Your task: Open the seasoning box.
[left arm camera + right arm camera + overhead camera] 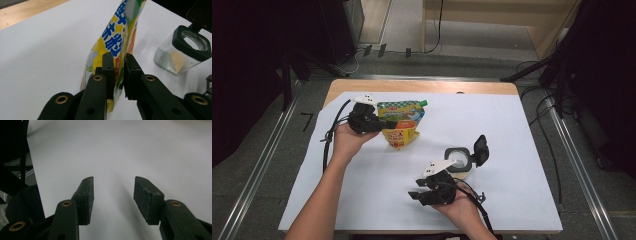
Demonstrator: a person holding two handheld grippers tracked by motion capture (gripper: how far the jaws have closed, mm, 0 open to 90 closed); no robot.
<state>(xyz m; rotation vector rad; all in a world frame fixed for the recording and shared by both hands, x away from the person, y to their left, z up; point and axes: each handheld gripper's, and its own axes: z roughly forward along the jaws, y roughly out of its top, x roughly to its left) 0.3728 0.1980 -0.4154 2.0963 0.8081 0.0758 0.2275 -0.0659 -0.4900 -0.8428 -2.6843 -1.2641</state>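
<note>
White sheet [492, 150] covering a wooden table [422, 86], grey floor and black cables beyond, left gripper [119, 65] clamped on an upright yellow pouch [117, 37] at centre-left, right gripper [113, 195] open over bare sheet, open-lidded glass jar [460, 161] nearby.

White sheet [512, 150] covering a wooden table [422, 86], grey floor [262, 150] around it, metal rails [257, 165] at 9 and 3 o'clock, black cables [542, 120] at 2 o'clock, wooden panel [492, 20] at 12 o'clock.
</note>
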